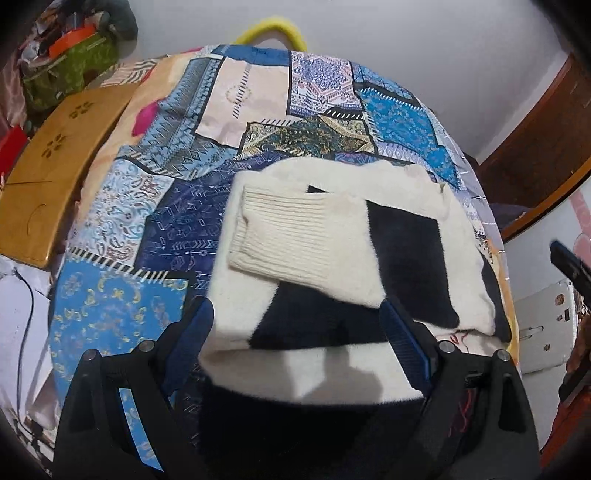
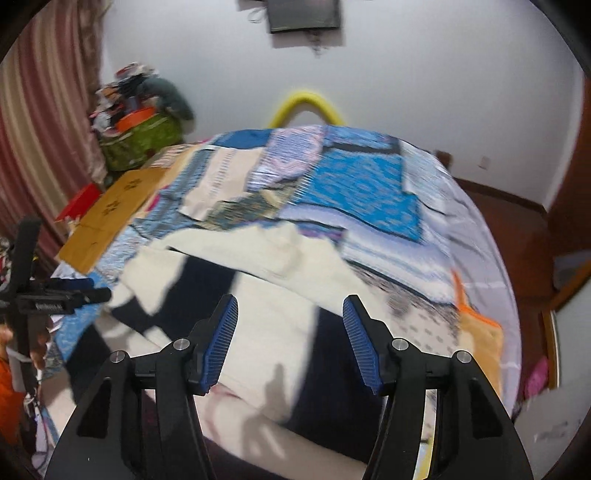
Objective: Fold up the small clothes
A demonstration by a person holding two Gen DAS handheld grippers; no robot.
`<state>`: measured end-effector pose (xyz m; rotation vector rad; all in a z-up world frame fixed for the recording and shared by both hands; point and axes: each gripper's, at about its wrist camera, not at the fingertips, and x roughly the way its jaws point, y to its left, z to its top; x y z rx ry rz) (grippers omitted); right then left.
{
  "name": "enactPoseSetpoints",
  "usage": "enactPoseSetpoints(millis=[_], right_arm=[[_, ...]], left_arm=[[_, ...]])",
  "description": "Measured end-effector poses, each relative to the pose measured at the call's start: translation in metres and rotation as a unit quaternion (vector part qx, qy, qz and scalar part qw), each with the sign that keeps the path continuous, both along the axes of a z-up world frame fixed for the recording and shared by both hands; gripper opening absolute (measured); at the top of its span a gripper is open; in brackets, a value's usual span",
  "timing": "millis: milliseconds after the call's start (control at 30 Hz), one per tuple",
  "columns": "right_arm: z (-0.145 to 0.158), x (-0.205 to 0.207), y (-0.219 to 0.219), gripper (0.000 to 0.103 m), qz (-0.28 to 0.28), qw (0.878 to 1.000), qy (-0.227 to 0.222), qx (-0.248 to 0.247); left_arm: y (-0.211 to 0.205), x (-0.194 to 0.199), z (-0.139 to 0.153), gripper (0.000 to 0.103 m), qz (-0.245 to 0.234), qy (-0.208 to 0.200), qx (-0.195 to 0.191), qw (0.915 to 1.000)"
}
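The cream-and-black sweater (image 1: pixel 388 236) lies partly folded on the patchwork bedspread (image 1: pixel 155 221), w/ one ribbed sleeve (image 1: pixel 295 240) laid across its front. The left gripper (image 1: pixel 295 343) hangs over the near edge, jaws wide apart, nothing pinched. The right gripper (image 2: pixel 290 343) is also parted w/ no cloth between the pads; its view is blurred. Risk, as a guess: the sleeve is only resting there, so a careless pinch at the near hem could drag it off or bunch the thick knit & undo the fold. The sweater sits near the bed's right edge, so a hard pull may slide it off. Nearby: a wooden lap desk (image 1: pixel 48 177) left of the bedspread, a green bag (image 1: pixel 70 70) of clutter behind it, a yellow loop (image 1: pixel 273 31) at the far end. None blocks the work.
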<state>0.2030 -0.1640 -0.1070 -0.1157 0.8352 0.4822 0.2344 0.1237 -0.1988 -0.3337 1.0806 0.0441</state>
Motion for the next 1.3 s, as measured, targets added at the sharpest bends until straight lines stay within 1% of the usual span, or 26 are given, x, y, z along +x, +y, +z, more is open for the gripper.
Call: enactPoseSetpoints(millis=[167,200,233,267,300,467,533,600,633,667,700,767,800,867,933,1033,1133,1167,1233,1300], right_arm=[[-0.019,-0.01,-0.042,0.056,-0.048,0.999,0.0,-0.019],[-0.025,-0.012,-0.049,0.058,-0.055,0.998,0.004,-0.018],[-0.031,-0.013,-0.057,0.06,-0.064,0.998,0.01,-0.014],[-0.035,-0.015,-0.064,0.065,-0.07,0.997,0.014,-0.009],[-0.04,-0.016,-0.071,0.067,-0.078,0.997,0.018,-0.004],[-0.062,-0.016,-0.095,0.067,-0.107,0.993,0.047,0.019],[-0.067,-0.016,-0.1,0.067,-0.113,0.992,0.058,0.025],[-0.071,-0.016,-0.104,0.067,-0.115,0.991,0.064,0.031],[-0.072,-0.016,-0.105,0.067,-0.116,0.99,0.067,0.034],[-0.074,-0.017,-0.106,0.067,-0.116,0.99,0.068,0.034],[-0.075,-0.017,-0.107,0.067,-0.116,0.99,0.069,0.034],[-0.079,-0.017,-0.108,0.067,-0.116,0.99,0.073,0.035],[-0.08,-0.017,-0.108,0.067,-0.116,0.99,0.075,0.035],[-0.082,-0.018,-0.108,0.067,-0.115,0.99,0.079,0.036],[-0.083,-0.019,-0.108,0.067,-0.114,0.989,0.081,0.037],[-0.082,-0.02,-0.107,0.067,-0.113,0.99,0.081,0.036],[-0.079,-0.021,-0.106,0.067,-0.111,0.99,0.08,0.036],[-0.078,-0.02,-0.105,0.067,-0.111,0.99,0.078,0.036],[-0.075,-0.02,-0.104,0.067,-0.11,0.99,0.076,0.035],[-0.073,-0.02,-0.103,0.067,-0.109,0.991,0.075,0.033]], left_arm=[[-0.003,0.013,-0.019,0.09,0.004,0.028,-0.019,0.9994],[-0.003,0.015,-0.022,0.09,0.005,0.032,-0.024,0.9992],[-0.003,0.017,-0.024,0.09,0.005,0.033,-0.032,0.9989],[-0.003,0.019,-0.026,0.09,0.006,0.036,-0.041,0.9985],[-0.004,0.021,-0.028,0.09,0.007,0.039,-0.045,0.9982],[-0.007,0.033,-0.038,0.09,0.012,0.05,-0.064,0.9966],[-0.006,0.037,-0.043,0.086,0.02,0.057,-0.077,0.9952],[-0.006,0.04,-0.046,0.083,0.031,0.057,-0.078,0.9948],[-0.007,0.04,-0.046,0.079,0.034,0.053,-0.074,0.9953],[-0.009,0.04,-0.045,0.072,0.034,0.048,-0.068,0.996],[-0.01,0.041,-0.044,0.068,0.033,0.046,-0.058,0.9967],[-0.011,0.042,-0.043,0.048,0.033,0.044,-0.042,0.9976],[-0.01,0.043,-0.043,0.043,0.034,0.043,-0.036,0.9979],[-0.009,0.045,-0.042,0.022,0.038,0.039,-0.027,0.9981],[-0.008,0.047,-0.042,0.01,0.047,0.038,-0.011,0.9981],[-0.013,0.045,-0.035,0.007,0.049,0.025,0.014,0.9984],[-0.021,0.038,-0.018,0.007,0.045,-0.006,0.047,0.9979],[-0.023,0.034,-0.009,0.007,0.041,-0.023,0.056,0.9973],[-0.026,0.03,0.002,0.006,0.031,-0.039,0.066,0.9966],[-0.025,0.025,0.013,0.006,0.021,-0.056,0.068,0.9959]])
